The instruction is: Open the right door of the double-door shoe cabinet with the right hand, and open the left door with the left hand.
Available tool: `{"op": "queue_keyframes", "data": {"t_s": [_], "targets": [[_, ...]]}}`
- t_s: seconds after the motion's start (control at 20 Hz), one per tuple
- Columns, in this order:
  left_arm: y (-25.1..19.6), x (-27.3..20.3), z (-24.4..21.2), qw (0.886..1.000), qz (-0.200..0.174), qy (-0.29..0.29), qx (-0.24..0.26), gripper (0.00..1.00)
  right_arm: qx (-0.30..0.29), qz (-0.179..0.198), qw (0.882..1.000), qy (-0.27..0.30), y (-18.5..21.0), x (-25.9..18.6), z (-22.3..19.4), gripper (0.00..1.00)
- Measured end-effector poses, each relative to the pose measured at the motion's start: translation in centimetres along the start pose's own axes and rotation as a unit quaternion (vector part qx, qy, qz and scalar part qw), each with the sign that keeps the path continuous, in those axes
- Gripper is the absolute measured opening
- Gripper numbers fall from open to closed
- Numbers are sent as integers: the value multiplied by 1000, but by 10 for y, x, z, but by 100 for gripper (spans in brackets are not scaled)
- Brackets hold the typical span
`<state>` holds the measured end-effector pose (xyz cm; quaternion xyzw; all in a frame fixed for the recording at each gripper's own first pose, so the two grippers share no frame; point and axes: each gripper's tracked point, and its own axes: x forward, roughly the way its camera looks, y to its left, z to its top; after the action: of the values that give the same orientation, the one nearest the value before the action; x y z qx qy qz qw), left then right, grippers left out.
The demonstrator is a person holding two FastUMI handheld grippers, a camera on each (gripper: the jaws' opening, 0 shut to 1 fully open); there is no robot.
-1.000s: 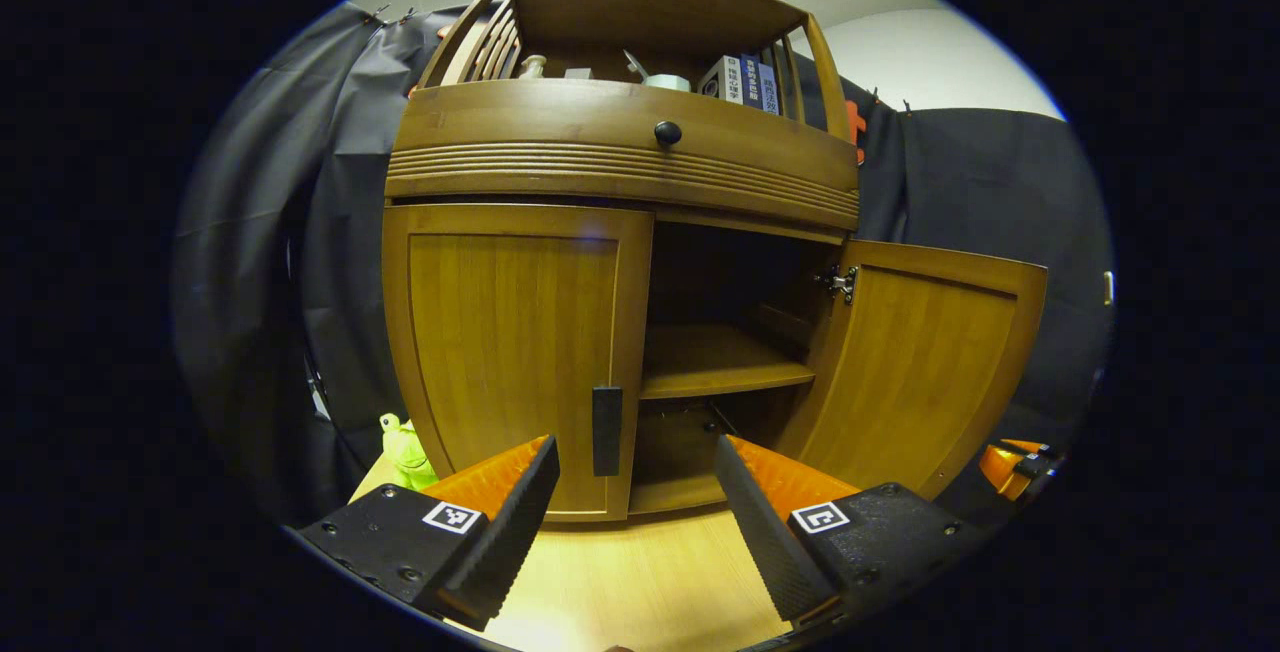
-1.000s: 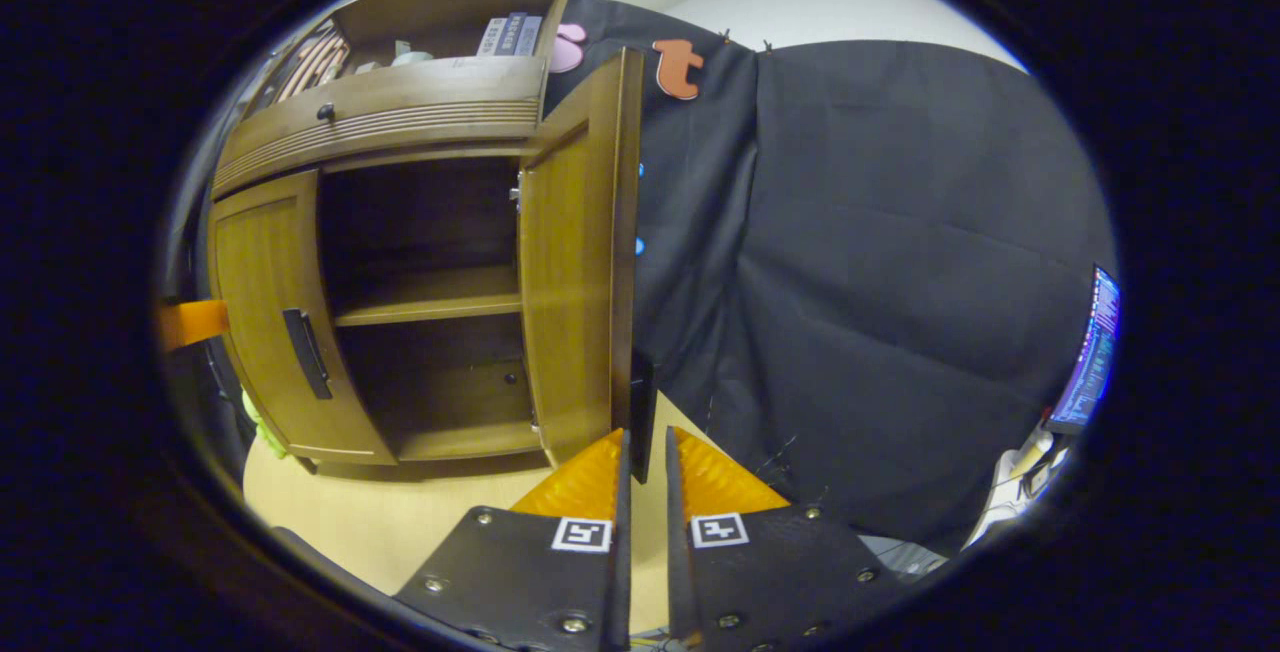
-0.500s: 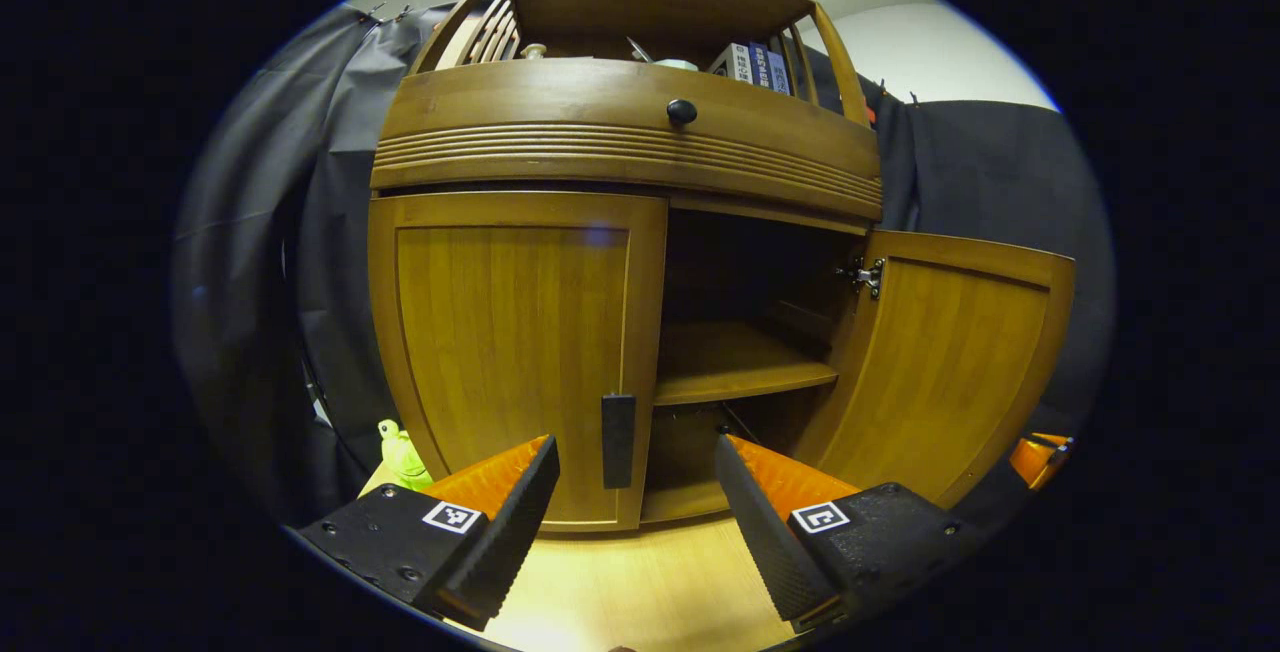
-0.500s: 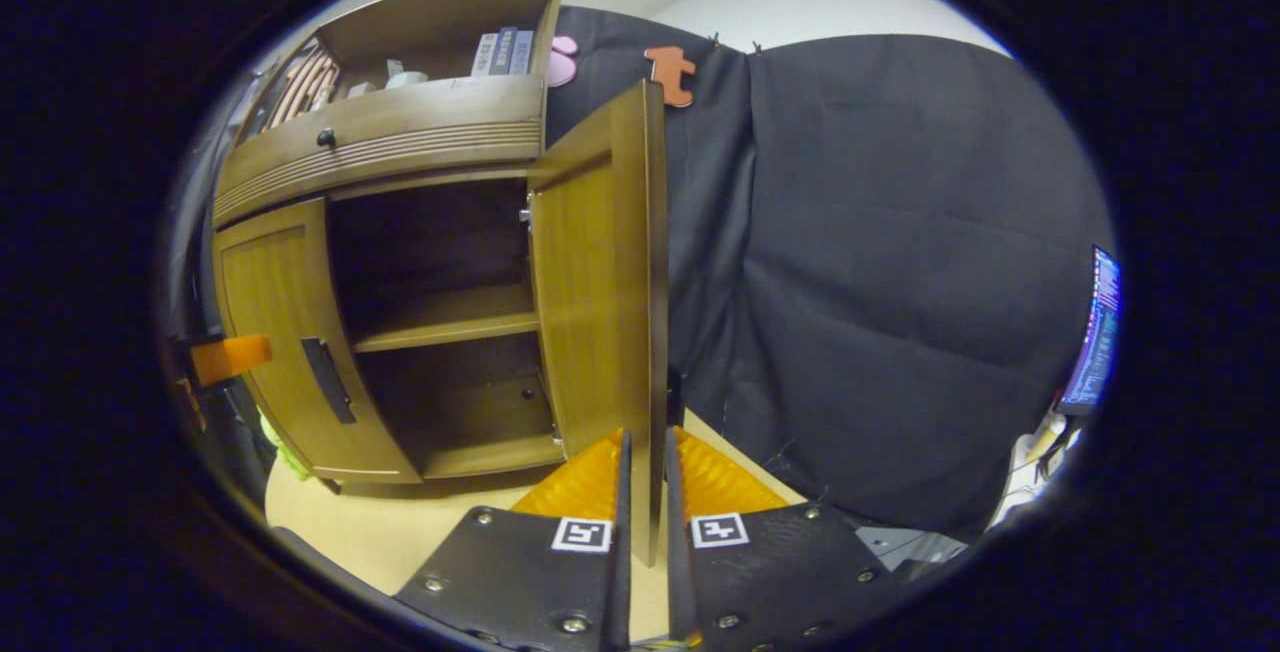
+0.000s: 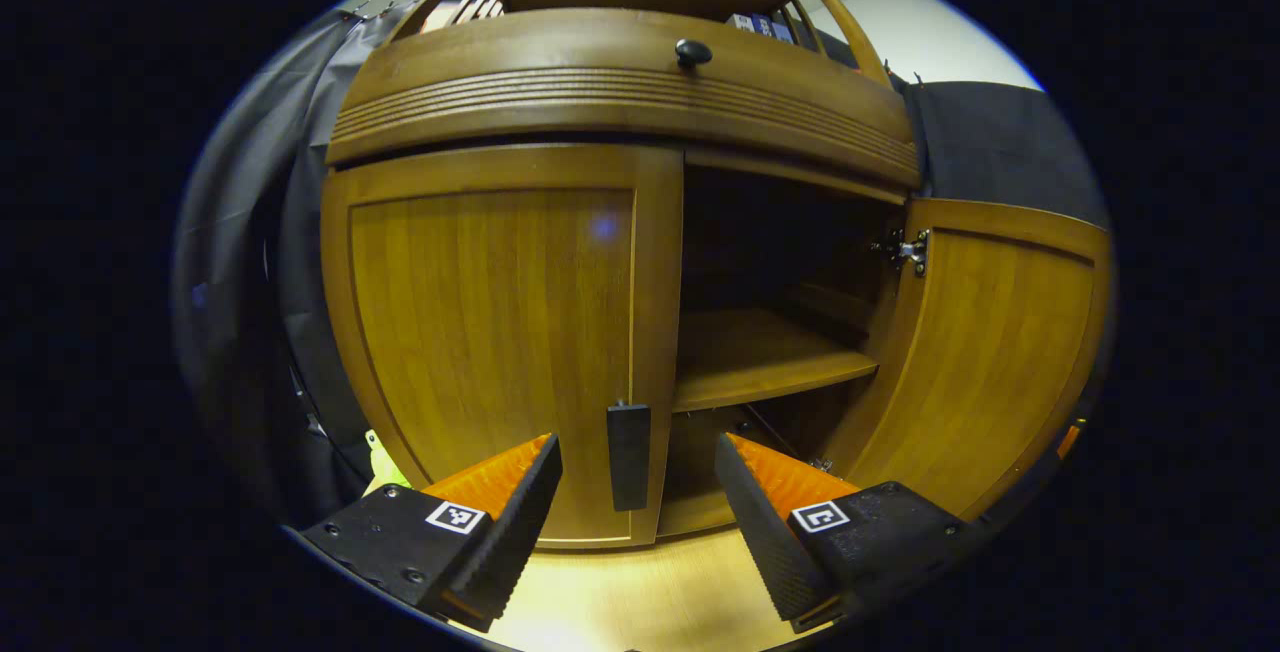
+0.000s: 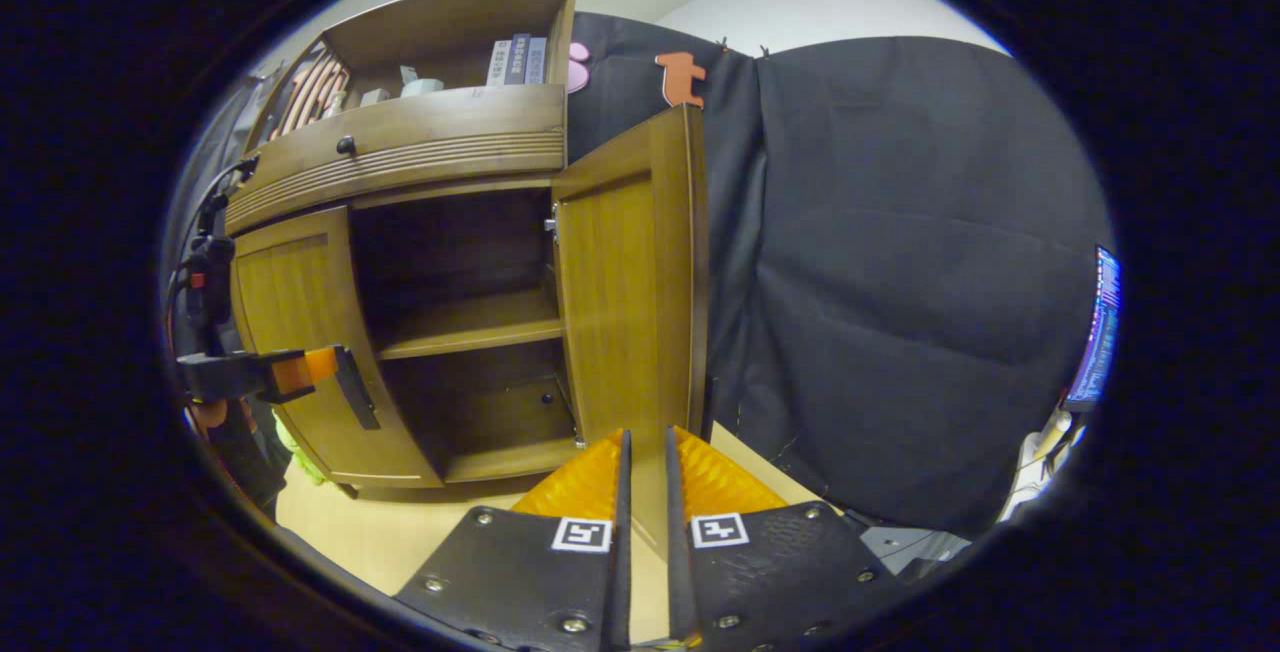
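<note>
Left gripper view: cabinet [image 5: 620, 102] stands upright on a pale wooden table [image 5: 640, 592], close ahead. Left door [image 5: 500, 332] is flush shut, its face square to me. Its dark handle [image 5: 628, 456] is a short bar, long axis vertical, low on the door's inner edge. My left gripper [image 5: 635, 502] points straight at it, level, fingers spread wide, one to each side of the handle and not touching it. Handle sits between my tips with room both ways.

Right door [image 5: 985, 362] is swung out, hinged at the cabinet's right side, inner face toward this camera. Opening shows a shelf [image 5: 765, 367] across the middle, dark space above and below. A drawer knob [image 5: 692, 53] sits on the band above the doors. A bit of green toy [image 5: 380, 462] shows by the cabinet's left foot.

Right gripper view: right door [image 6: 635, 282] stands nearly edge-on, free edge vertical, running down into my right gripper [image 6: 643, 492]. Fingers are drawn to a narrow slot with the door's lower edge in it; whether both press the wood I cannot tell. Left gripper [image 6: 300, 372] shows far left, at the left door's handle [image 6: 357, 388]. Black cloth [image 6: 900, 272] hangs just beyond the open door. A screen [image 6: 1095, 332] glows at far right.
</note>
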<state>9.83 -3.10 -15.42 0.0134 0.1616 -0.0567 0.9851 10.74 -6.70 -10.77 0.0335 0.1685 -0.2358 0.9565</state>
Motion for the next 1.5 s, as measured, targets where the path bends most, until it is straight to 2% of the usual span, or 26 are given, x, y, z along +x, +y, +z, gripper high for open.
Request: {"op": "queue_keyframes", "data": {"t_s": [0.15,0.45,0.7,0.75,0.9,1.15,1.2,1.35,1.5], "targets": [[1,20,-9,1000,4,14,1,86,3,-6,1000,-3,-2,-2,1,15],[13,62,-31,999,26,41,7,86,0,-25,1000,1,-16,-6,-5,15],[9,74,-38,999,18,50,5,65,2,-31,1000,7,-21,-2,-8,15],[9,76,-37,999,19,47,4,53,1,-29,1000,8,-20,-2,-8,15],[11,78,-35,999,33,37,-7,38,-2,-23,1000,10,-17,1,-10,15],[11,77,-36,999,37,33,-4,36,-3,-5,1000,15,-6,5,-13,15],[12,77,-36,999,39,31,-4,31,-3,-1,1000,16,-4,7,-14,15],[11,70,-37,999,38,26,-2,32,-3,11,1000,18,5,11,-14,15],[11,54,-40,999,36,16,-7,29,-3,28,999,22,15,13,-18,15]]}}
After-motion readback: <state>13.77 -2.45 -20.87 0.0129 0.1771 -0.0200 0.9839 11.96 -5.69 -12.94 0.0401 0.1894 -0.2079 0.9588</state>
